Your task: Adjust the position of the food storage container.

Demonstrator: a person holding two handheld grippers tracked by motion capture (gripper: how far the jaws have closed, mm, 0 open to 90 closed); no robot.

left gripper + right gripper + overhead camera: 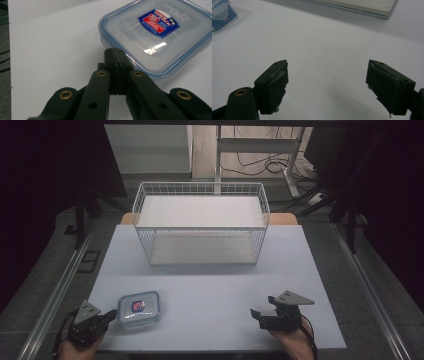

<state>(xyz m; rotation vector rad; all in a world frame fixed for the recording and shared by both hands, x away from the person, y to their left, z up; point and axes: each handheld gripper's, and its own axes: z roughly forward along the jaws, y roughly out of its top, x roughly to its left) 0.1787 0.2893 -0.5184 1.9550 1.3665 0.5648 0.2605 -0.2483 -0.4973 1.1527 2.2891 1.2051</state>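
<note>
The plastic box (155, 35) looks light, stiff and slippery; its rim is the best place to hold. The left gripper (116, 53), jaws closed on nothing, touches its near edge. The right gripper (327, 87) is open and empty, far from the box.

"LOCK & LOCK" on container lid label (159, 22)

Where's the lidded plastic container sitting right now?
The container sits on the table's near-left part in the high view, just ahead of the shut left gripper, well short of the wire basket.
</note>
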